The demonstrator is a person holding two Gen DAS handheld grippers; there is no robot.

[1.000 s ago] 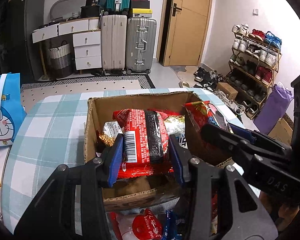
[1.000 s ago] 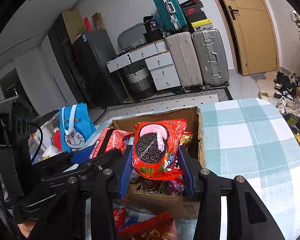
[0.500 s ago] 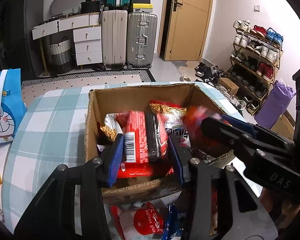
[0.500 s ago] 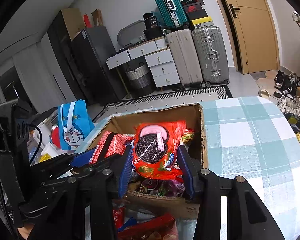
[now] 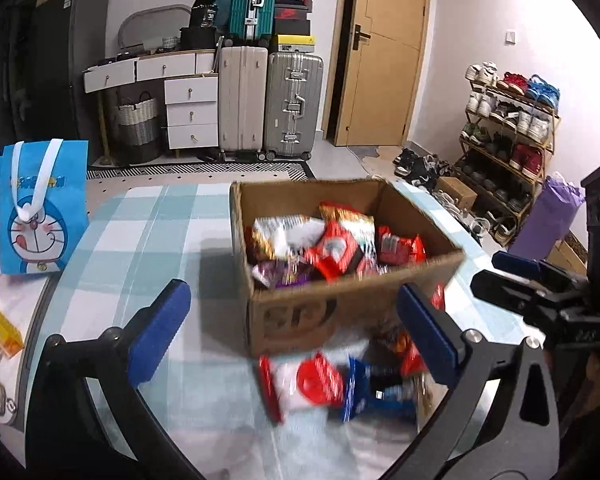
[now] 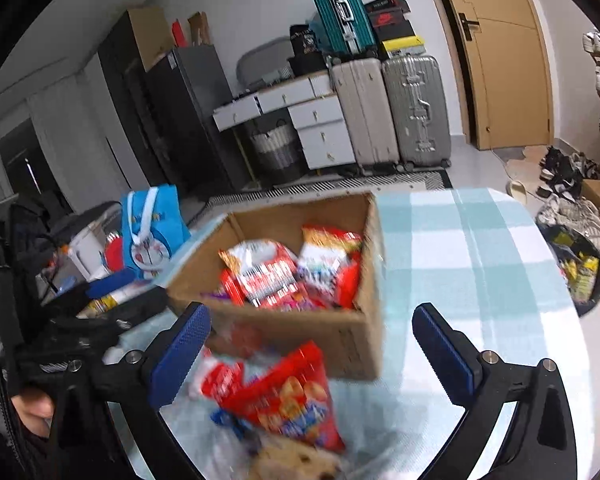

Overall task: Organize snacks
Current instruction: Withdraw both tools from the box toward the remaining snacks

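An open cardboard box [image 5: 340,308] [image 6: 352,336] stands on the checked table, filled with several snack packets [image 5: 332,248] [image 6: 284,272]. More packets lie loose in front of it: a red and white one [image 5: 308,384], a blue one [image 5: 376,392] and a red biscuit bag [image 6: 288,396]. My left gripper [image 5: 296,328] is open and empty, pulled back from the box's near side. My right gripper [image 6: 312,356] is open and empty over the loose packets. The right gripper also shows in the left wrist view [image 5: 540,292].
A blue Doraemon bag [image 5: 40,208] [image 6: 152,228] stands at the table's left. The checked tablecloth [image 6: 480,264] runs right of the box. Suitcases [image 5: 272,100], drawers and a shoe rack [image 5: 508,128] line the room behind. A dark bin [image 6: 580,272] sits beyond the table's right edge.
Both grippers have opened and let their packets drop into the box. Both have drawn back from the box, toward me.
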